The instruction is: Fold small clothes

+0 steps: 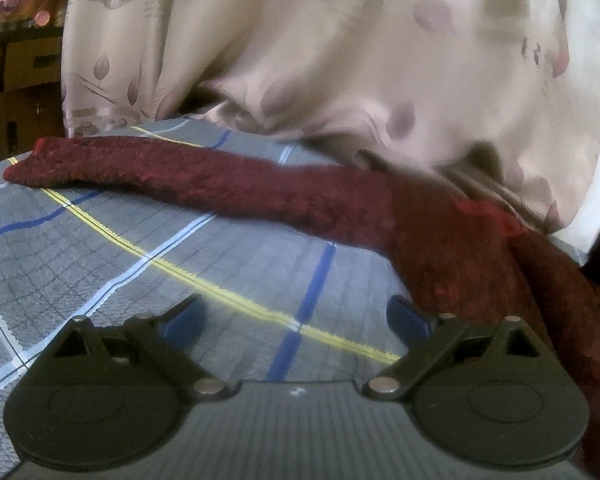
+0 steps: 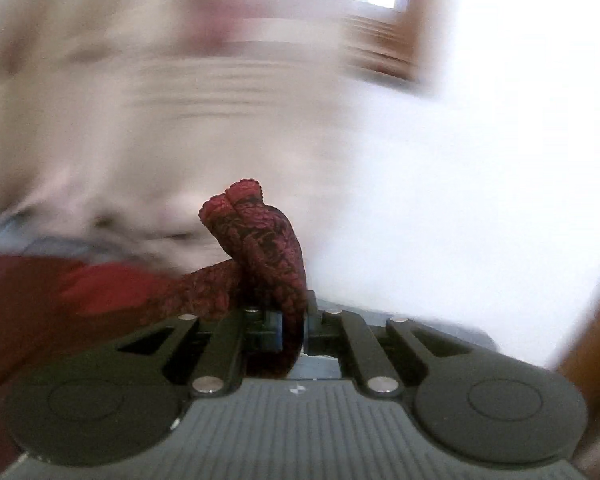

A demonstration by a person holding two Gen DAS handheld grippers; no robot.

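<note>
Jaws on my right gripper [image 2: 293, 330] are pinched tight on one end of the long dark red knitted garment [image 1: 228, 182], a scalloped tip of it sticking up past the pads; jaws on my left gripper [image 1: 296, 316] stand wide apart with nothing between them, hovering low over the grey plaid bedsheet [image 1: 100, 248].

Folding has barely begun, as I judge it. Most of the red garment lies stretched in a long narrow strip across the sheet, its far end flat near the sheet's left side, while the near end rises off the surface at the right of the left wrist view, toward my right gripper. No crease or doubled layer shows yet; bringing the held end over to the far end and flattening it is what remains, as far as I can tell.

For room: the sheet in front of my left jaws is bare, and the strip lies beyond them, not touching. Behind the strip, a cream satin cloth with mauve leaf print [image 1: 340, 60] crowds right up against it and overlaps its right part, so that side is tight. The right wrist view is too blurred to judge clearance.
</note>
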